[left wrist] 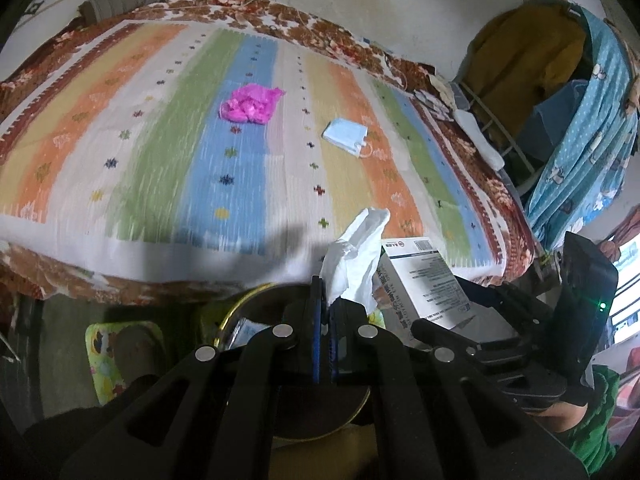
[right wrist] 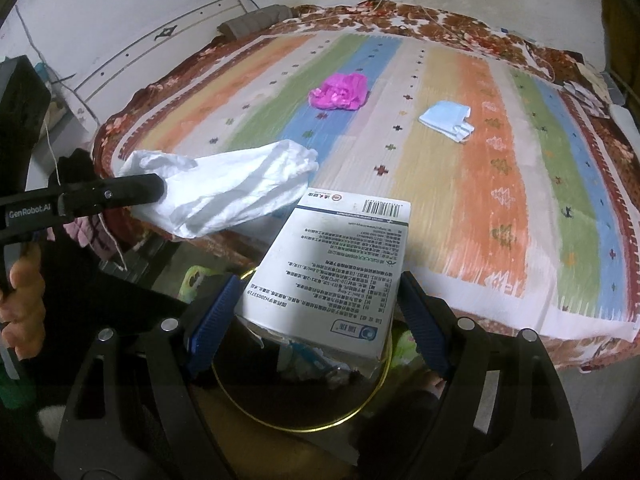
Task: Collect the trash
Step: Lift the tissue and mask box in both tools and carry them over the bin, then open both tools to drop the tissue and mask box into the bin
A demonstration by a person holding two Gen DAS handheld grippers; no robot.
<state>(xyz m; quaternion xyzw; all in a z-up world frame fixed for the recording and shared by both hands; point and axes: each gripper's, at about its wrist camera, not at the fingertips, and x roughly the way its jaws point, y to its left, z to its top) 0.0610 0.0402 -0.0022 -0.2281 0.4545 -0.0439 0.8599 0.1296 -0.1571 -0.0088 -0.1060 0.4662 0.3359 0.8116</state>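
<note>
**Over the bin: both loads carried in, drop pending**

Below the bed edge, both grippers are hanging over a dark round bin with a yellow rim (right wrist: 304,420), so the step in hand looks like the deposit leg of the trash run, not a pick.

- Left gripper (left wrist: 325,308): fingers pressed together, pinching a crumpled white tissue (left wrist: 354,256). In the right wrist view the tissue (right wrist: 224,188) is sticking out past the fingertips, partly over the bed edge, not clearly over the bin mouth yet.
- Right gripper (right wrist: 316,320): fingers spread wide around a white printed carton (right wrist: 332,264), blue pads (right wrist: 212,320) sitting at both its sides. Carton's torn lower end is hanging right above the bin opening. Looks held, but I cannot tell how firmly the pads are pressing.
- Bin already has some scraps in it, judging from the left wrist view; contents too dark to name.

Still lying on the striped bedspread (left wrist: 120,140): a crumpled pink plastic bag (left wrist: 250,103) on the blue stripe, and a blue face mask (left wrist: 346,136) well apart from it, toward the right.

Next move, my read: bring the tissue fully over the rim, then open each pair of fingers. Carton is wide relative to the bin mouth, so dropping it end-first should be safer. Afterwards, reaching back for bag and mask.
</note>
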